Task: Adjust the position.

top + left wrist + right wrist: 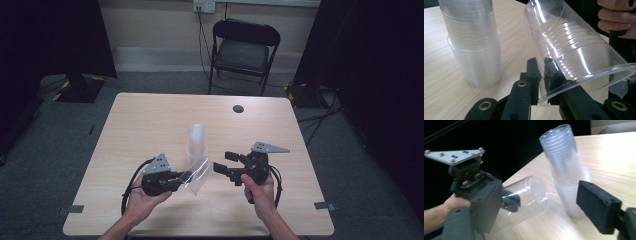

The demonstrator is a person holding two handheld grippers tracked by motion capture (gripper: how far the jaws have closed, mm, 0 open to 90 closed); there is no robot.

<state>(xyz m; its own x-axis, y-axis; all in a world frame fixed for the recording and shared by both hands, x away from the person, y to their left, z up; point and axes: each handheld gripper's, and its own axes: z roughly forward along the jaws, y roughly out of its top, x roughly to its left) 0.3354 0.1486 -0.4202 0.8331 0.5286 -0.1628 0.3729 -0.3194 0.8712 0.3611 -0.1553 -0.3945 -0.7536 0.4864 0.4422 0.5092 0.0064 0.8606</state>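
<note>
A tall stack of clear plastic cups [196, 141] [474, 42] [566, 170] stands upright mid-table. One single clear cup [198, 175] [574, 47] [529, 195] is tilted on its side just in front of the stack, its bottom pointing towards the stack. My left gripper [186, 176] [541, 68] is shut on that cup's wall at the rim, one jaw inside and one outside. The right gripper [226, 162] [544, 207] is to the right of the cup with its jaws apart, pointing left at the cup's bottom end; its pads do not touch the cup.
The wooden table [150, 120] has a dark round hole [238, 108] at the back right. A black folding chair [243, 50] stands behind the far edge. Bare tabletop lies to the left of and behind the stack.
</note>
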